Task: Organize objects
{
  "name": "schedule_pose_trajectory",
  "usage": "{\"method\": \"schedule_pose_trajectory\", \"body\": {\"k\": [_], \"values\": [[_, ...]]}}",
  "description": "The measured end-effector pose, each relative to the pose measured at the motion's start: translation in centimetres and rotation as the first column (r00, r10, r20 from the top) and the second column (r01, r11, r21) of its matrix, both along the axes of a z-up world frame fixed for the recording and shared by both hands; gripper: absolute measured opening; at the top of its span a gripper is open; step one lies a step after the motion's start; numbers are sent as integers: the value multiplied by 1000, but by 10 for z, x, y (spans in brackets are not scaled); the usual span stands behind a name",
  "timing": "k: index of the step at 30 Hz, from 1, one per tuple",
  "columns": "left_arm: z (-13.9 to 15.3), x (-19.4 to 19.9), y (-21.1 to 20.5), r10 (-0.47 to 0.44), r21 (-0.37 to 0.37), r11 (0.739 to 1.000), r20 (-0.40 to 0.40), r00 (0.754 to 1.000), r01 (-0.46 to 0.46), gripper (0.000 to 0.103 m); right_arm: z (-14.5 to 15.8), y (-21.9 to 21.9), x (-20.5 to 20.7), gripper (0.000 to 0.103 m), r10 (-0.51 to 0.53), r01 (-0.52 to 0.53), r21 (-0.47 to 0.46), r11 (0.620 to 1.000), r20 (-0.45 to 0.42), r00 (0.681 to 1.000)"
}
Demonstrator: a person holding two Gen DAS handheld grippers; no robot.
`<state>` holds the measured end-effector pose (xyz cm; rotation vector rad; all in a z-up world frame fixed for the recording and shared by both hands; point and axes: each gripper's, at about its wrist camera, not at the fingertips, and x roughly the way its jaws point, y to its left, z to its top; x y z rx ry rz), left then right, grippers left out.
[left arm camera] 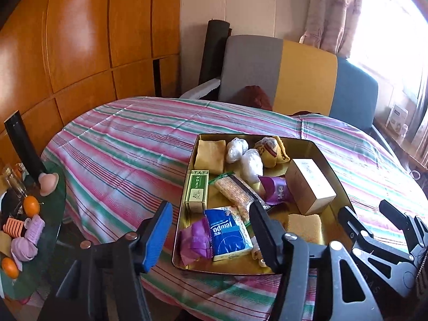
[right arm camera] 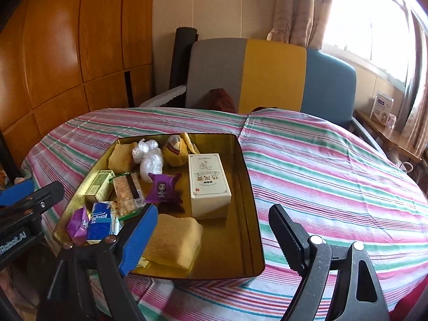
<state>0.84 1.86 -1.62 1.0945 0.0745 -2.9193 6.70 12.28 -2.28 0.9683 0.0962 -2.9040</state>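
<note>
Both grippers, left (left arm camera: 208, 214) and right (right arm camera: 214, 219), hover with jaws apart and nothing between them above a striped tablecloth (right arm camera: 321, 160). On it sits a gold tin tray (right arm camera: 248, 187) holding a white box (right arm camera: 208, 184), yellow sponge (right arm camera: 174, 240), blue tissue pack (left arm camera: 230, 235) and purple sachet (right arm camera: 163, 190).

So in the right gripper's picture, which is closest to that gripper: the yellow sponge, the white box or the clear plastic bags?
From the right gripper:
1. Yellow sponge, tray's near end.
2. White box, middle, right side.
3. Clear plastic bags, far end.
</note>
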Motion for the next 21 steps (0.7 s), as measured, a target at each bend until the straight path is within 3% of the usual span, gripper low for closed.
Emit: {"method": "schedule_pose_trajectory", "body": {"k": [18, 21], "values": [[-1, 3, -4, -24, -10, 1000, -45, 999, 24, 51, -3, -12, 0, 86, 31, -31, 24, 999, 15, 999], [-2, -1, -3, -38, 2, 999, -20, 999, 38, 51, -4, -12, -1, 86, 33, -34, 18, 999, 20, 999]]}}
